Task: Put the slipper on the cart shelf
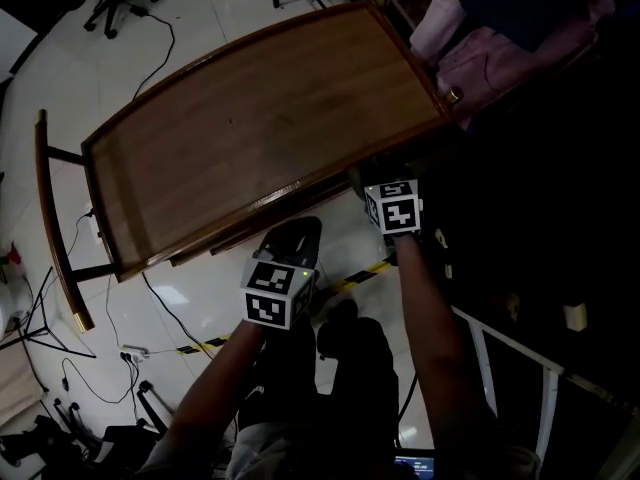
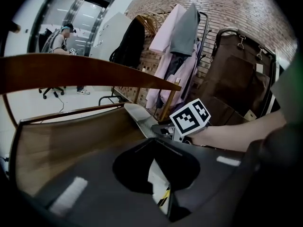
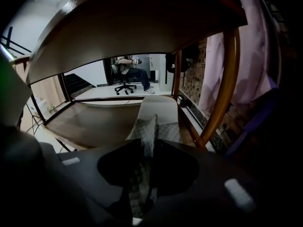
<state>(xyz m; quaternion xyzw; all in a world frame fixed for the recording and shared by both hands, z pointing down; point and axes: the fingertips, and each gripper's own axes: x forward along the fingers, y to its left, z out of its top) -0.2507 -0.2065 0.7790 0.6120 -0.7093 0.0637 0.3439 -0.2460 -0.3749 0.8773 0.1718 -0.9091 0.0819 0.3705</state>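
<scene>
The right gripper (image 3: 147, 148) pinches the grey slipper (image 3: 158, 112) at 12 o'clock near the cart shelf (image 3: 94, 122) rim, the left gripper (image 2: 154, 148) closed empty; released there, it may slide off.

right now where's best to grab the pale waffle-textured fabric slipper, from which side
Pinch the soft upper of the pale waffle-textured fabric slipper, coming along its length from the near end, as the right gripper does: that fabric folds thin between fingers; the sole is broad.
</scene>
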